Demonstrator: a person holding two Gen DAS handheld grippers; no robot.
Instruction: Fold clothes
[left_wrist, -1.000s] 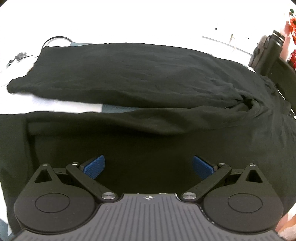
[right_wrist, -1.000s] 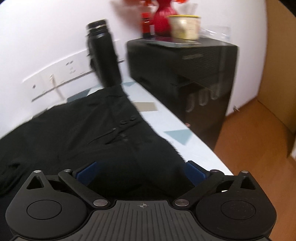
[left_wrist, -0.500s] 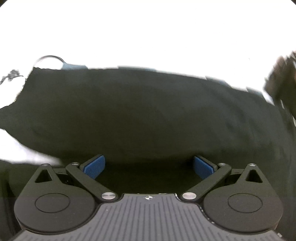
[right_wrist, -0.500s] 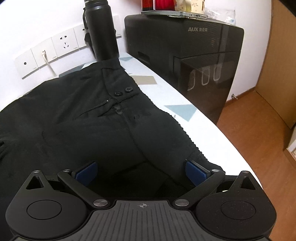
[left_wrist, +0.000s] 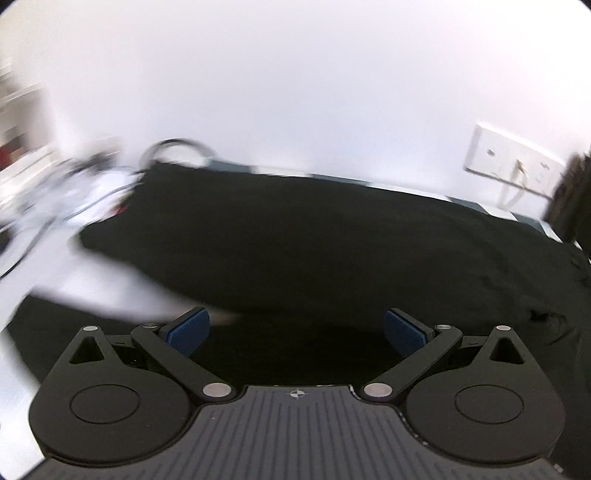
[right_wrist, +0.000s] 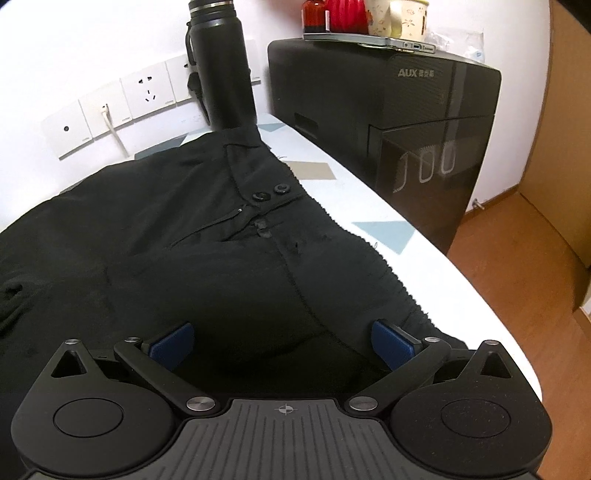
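You're in a home room, likely a bedroom or living corner. Cues: white wall with a row of wall sockets (right_wrist: 110, 110), one with a cable plugged in; wood floor (right_wrist: 524, 266); a black AUX appliance (right_wrist: 388, 122) standing beside the surface (right_wrist: 369, 206), which has a white cover with blue and tan patches. On the appliance you've got a phone (right_wrist: 369, 38), cups (right_wrist: 395, 16) and red bottles (right_wrist: 325, 14). Black flask (right_wrist: 221, 66) stands by the wall.

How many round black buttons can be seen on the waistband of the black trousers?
2. Both buttons sit side by side on the waistband of the black trousers, above the fly: one to the left, the other just right of it. Folded cloth may hide more.
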